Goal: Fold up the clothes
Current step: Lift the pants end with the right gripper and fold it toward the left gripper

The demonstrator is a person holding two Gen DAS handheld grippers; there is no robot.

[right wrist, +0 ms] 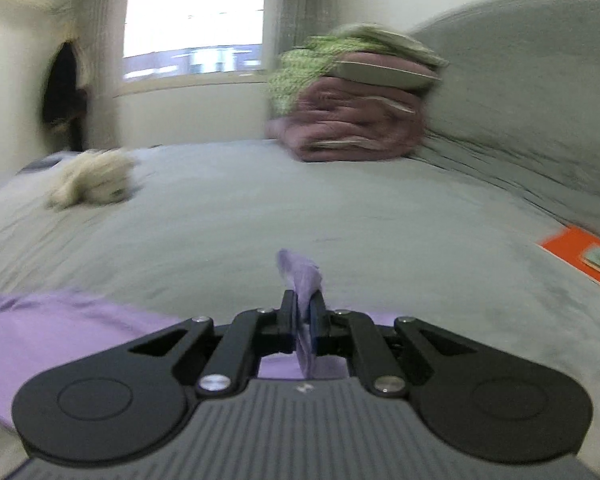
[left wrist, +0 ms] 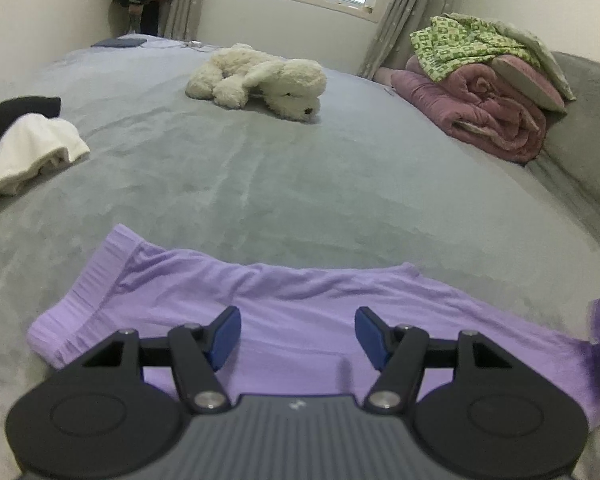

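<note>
purple garment (left wrist: 300,304) spread flat near bed (left wrist: 260,184) edge, no fold visible yet | right gripper (right wrist: 305,316) clamped on one corner, lifted off the sheet | left gripper (left wrist: 298,334) over the middle, jaws apart, holding nothing | white and black clothes (left wrist: 32,148) heaped far left, likely still unfolded | progress: early, first fold starting

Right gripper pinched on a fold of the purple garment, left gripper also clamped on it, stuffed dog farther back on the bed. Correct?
Not quite. The left gripper is open, hovering over the purple garment with nothing between its pads, as the left wrist view shows. The rest holds: the right gripper is pinched on a fold of it, and the stuffed dog lies farther back on the bed.
</note>
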